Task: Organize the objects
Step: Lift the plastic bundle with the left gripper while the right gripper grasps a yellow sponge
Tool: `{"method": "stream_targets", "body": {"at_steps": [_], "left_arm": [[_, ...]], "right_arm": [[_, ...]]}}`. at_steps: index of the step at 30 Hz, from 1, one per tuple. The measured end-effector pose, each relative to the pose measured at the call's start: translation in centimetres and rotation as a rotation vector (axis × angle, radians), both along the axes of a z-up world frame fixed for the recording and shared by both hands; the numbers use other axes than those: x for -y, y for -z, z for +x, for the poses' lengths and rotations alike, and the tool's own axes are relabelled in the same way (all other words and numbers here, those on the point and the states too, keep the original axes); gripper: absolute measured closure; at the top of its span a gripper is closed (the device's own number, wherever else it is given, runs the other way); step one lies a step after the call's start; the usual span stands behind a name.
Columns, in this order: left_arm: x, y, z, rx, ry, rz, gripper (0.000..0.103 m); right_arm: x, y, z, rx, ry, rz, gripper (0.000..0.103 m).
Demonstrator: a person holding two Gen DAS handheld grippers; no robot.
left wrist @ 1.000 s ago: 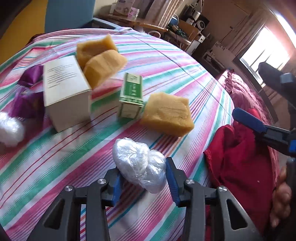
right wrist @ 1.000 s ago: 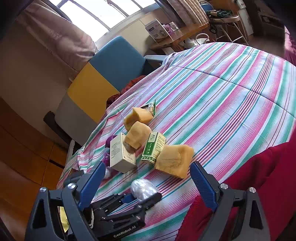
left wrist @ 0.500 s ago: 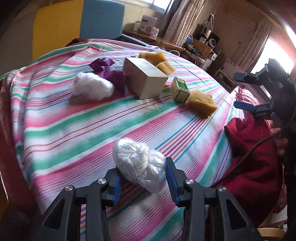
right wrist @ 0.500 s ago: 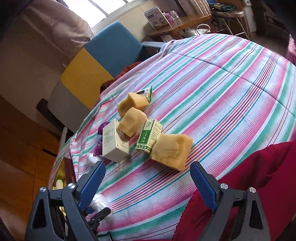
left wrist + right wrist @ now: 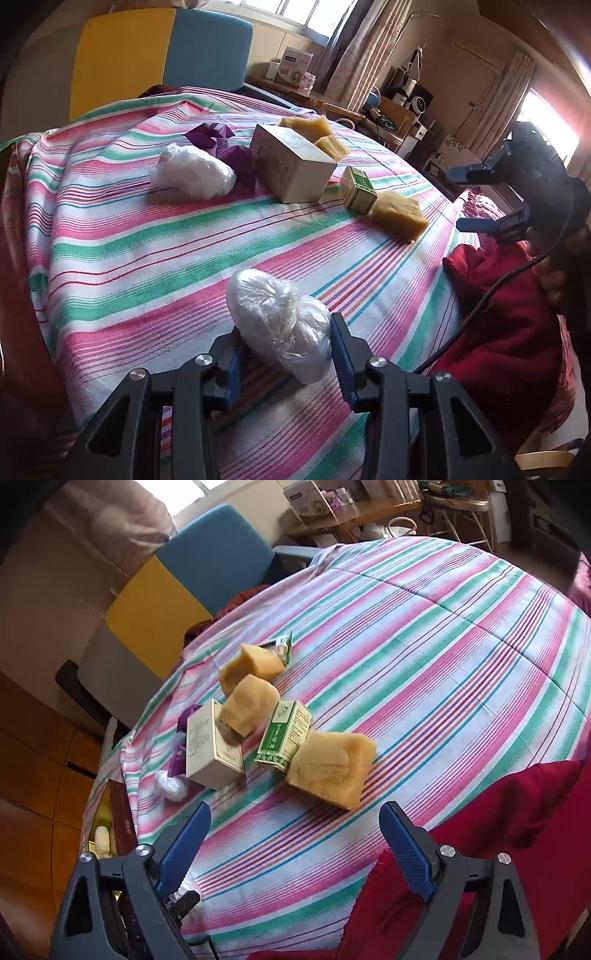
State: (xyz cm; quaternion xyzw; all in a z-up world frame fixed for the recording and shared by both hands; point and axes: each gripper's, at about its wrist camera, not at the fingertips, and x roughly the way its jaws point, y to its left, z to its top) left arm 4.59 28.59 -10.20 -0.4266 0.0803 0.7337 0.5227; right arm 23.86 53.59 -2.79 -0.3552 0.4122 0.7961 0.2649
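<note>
- Two grippers work over the striped bedcover (image 5: 140, 236), the largest surface in view; treat it as soft ground where a released item may roll or sink.
- Note the red cloth (image 5: 506, 314) bunched at the near right edge of the bedcover; keep any placement clear of its folds.
- Locate the white box (image 5: 295, 166) standing near the middle of the cluster, with purple fabric (image 5: 225, 147) just beside it and tan sponge blocks (image 5: 328, 768) behind it and to its right.
- Hold the left gripper (image 5: 284, 354) as it is: its blue pads pinch the clear plastic bundle (image 5: 280, 317), which sits between them just above the bedcover at the near edge, well apart from the cluster.
- Judge the likely drop spot as beside the second plastic bundle (image 5: 192, 171), which lies left of the purple fabric; like goes with like.
- Carry the bundle low and level, and ease the pads apart only once it rests on the cloth, since crinkled film springs back.
- Keep the right gripper (image 5: 295, 845) spread wide and empty, pointed toward the nearest sponge block beside the small green carton (image 5: 284, 731).
</note>
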Motion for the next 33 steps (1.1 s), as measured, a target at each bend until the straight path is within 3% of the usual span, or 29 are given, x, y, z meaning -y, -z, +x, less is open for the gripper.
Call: {"method": "stream_targets", "body": {"at_steps": [4,8,10,14,19,21,22,24,28,33], "left_arm": [[0.2,0.1,0.1,-0.003,0.002,0.002,0.062],[0.2,0.1,0.0,0.006,-0.002,0.008,0.062],[0.2,0.1,0.0,0.009,-0.002,0.01,0.062],[0.3,0.1,-0.1,0.012,-0.002,0.014,0.062],[0.3,0.1,0.0,0.01,-0.003,0.016,0.061],[0.3,0.2,0.0,0.014,-0.004,0.019,0.061],[0.3,0.2,-0.1,0.016,-0.005,0.021,0.061],[0.3,0.3,-0.1,0.016,-0.006,0.024,0.061],[0.4,0.3,-0.1,0.016,-0.009,0.027,0.061],[0.4,0.4,0.0,0.016,-0.011,0.024,0.061]], "right_arm": [[0.3,0.6,-2.9,0.168,-0.112,0.015,0.003],[1.9,0.5,-6.9,0.385,-0.37,0.232,0.0],[1.8,1.1,-8.3,0.462,-0.458,0.289,0.0],[0.4,2.9,-10.2,0.581,-0.556,0.329,0.0],[-1.3,5.1,-11.5,0.671,-0.581,0.336,0.0],[-1.9,5.9,-11.6,0.684,-0.576,0.318,0.009],[-1.9,6.4,-11.6,0.698,-0.581,0.301,0.038],[-1.7,6.1,-11.3,0.704,-0.563,0.322,0.038],[-0.3,4.9,-10.5,0.596,-0.555,0.235,0.039],[3.1,5.5,-11.1,0.5,-0.601,0.161,0.037]]}}
